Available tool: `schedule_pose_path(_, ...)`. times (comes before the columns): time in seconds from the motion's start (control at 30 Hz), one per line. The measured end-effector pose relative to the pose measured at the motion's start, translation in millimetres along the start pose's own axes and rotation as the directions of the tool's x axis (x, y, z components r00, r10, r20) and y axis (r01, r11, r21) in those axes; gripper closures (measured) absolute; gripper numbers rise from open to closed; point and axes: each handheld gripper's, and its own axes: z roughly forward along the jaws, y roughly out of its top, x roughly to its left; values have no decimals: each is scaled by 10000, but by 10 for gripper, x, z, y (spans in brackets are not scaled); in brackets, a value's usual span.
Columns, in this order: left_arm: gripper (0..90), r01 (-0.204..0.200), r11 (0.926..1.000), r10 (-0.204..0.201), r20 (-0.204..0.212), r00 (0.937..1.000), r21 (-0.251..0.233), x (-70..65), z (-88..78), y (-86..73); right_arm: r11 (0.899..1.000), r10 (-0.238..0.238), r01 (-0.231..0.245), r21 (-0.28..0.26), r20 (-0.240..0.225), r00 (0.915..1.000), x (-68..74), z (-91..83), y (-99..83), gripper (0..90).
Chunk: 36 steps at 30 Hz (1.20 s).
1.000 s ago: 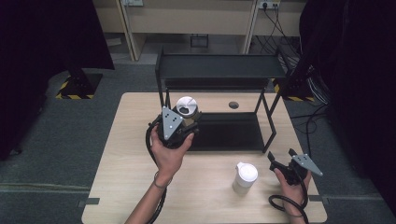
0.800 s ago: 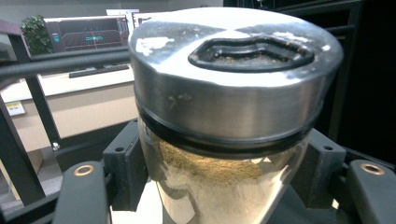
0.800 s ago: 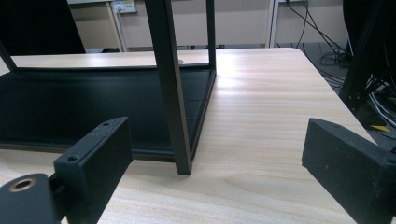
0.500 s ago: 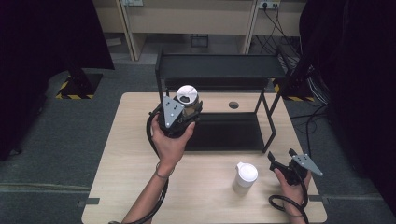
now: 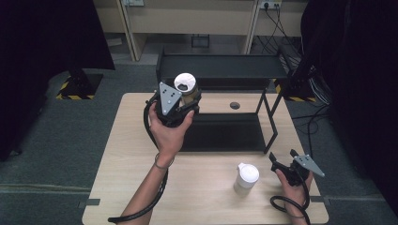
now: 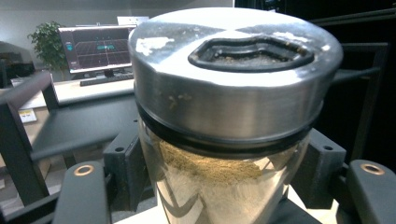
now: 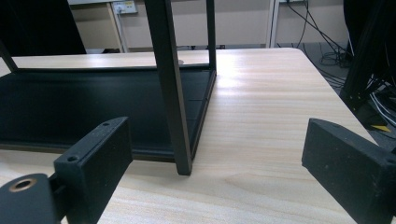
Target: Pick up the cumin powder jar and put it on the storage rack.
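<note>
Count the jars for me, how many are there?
2. One spice jar sits gripped in the left tool, raised beside the black shelf. One white-lidded jar stands on the table.

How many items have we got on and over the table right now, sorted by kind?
Spice jars with metal lids: 1, the jar clamped in the left tongs
White lidded containers: 1, the white container standing on the table
Black two-level racks: 1, the rack
Tongs: 2, counting the open right tongs
Total: 5
</note>
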Motion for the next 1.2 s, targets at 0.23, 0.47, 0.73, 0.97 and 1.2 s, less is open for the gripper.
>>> schedule_pose_path(0.23,311,-188,9997,187,-53,9998,-146,15,25,166,10000,17,-17,-21,1,10000,-2,-2,-4,89)
schedule_pose_path(0.47,311,-209,9996,207,-104,9997,-192,33,61,297,10000,14,-14,-15,-17,10000,-4,-1,-3,89)
schedule_pose_path(0.73,311,-330,9994,327,-266,9991,-106,79,168,457,10000,23,-23,-27,-37,10000,-9,-3,-5,89)
schedule_pose_path(0.97,311,-363,9993,366,-541,9979,74,124,311,582,10000,27,-27,-25,-51,10000,-12,-3,-5,89)
schedule_pose_path(1.2,311,-413,9983,445,-786,9959,420,184,432,706,10000,13,-13,-23,-62,10000,-13,-3,-4,89)
